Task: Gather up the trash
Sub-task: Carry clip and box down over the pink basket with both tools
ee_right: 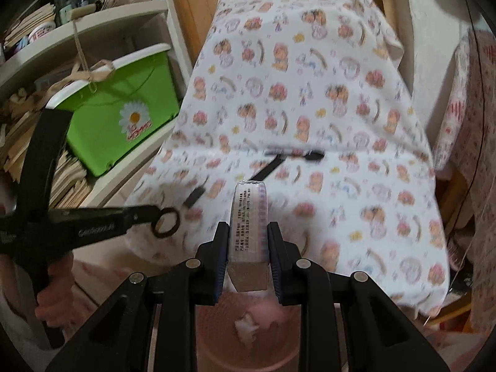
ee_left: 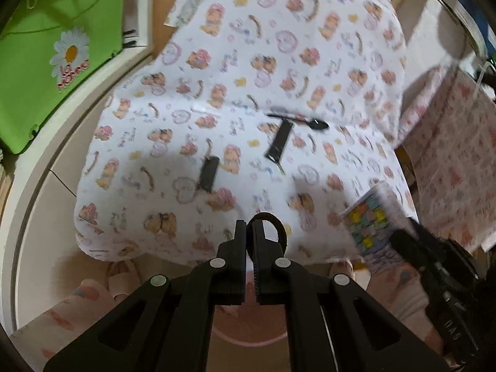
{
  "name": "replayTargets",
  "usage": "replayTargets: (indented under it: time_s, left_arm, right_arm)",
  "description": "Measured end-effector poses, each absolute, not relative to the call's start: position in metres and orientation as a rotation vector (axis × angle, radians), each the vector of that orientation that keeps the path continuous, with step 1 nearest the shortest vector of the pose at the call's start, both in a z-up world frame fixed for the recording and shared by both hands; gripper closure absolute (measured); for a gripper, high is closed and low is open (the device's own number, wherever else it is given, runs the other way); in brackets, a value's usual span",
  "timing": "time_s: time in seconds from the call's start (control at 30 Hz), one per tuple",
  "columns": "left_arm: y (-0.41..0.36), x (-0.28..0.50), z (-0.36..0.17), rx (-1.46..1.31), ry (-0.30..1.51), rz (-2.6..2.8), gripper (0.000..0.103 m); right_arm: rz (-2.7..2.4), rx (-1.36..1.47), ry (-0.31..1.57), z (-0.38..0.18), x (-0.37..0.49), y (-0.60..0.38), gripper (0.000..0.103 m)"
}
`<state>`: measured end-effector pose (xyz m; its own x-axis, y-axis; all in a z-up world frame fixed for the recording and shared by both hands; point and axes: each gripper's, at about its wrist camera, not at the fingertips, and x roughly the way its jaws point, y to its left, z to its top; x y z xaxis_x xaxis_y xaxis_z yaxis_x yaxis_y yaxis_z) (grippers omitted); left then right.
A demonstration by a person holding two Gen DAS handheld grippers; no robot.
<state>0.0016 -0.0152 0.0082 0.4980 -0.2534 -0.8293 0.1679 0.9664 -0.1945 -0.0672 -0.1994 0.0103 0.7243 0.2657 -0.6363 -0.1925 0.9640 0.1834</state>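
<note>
My left gripper [ee_left: 249, 226] is shut on a black ring [ee_left: 276, 226], which also shows in the right wrist view [ee_right: 166, 221], near the table's front edge. My right gripper [ee_right: 248, 232] is shut on a small printed box [ee_right: 249, 217], which also shows in the left wrist view [ee_left: 372, 220], above a pink bin [ee_right: 248, 341] holding crumpled paper [ee_right: 246, 328]. On the bear-print tablecloth [ee_left: 248, 77] lie a black spoon [ee_left: 303, 122], a flat black packet [ee_left: 279, 142] and a small dark tube [ee_left: 209, 173].
A green tub [ee_right: 124, 114] with a daisy sits on a white shelf [ee_right: 102, 28] left of the table, among stacked papers. A second cloth-covered piece of furniture [ee_left: 452, 161] stands at the right. The floor lies below the table's front edge.
</note>
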Motion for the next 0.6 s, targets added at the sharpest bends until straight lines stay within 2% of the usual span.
replayTargets:
  time_s: [0.2, 0.33, 0.47, 0.6]
  left_arm:
    - [-0.018, -0.005, 0.000, -0.069, 1.077, -0.271, 0.100]
    - [-0.005, -0.007, -0.028, -0.104, 1.115, -0.243, 0.100]
    - [0.004, -0.007, -0.062, -0.188, 1.239, -0.294, 0.100]
    - [-0.005, -0.012, -0.073, -0.130, 1.251, -0.281, 0.100]
  right_arm:
    - [0.295, 0.057, 0.769, 0.000, -0.074, -0.185, 0.076]
    - [0.292, 0.068, 0.848, -0.021, -0.066, -0.185, 0.076]
    - [0.296, 0.160, 0.960, -0.045, -0.055, -0.191, 0.076]
    - [0.320, 0.177, 1.053, -0.068, -0.050, -0.184, 0.076]
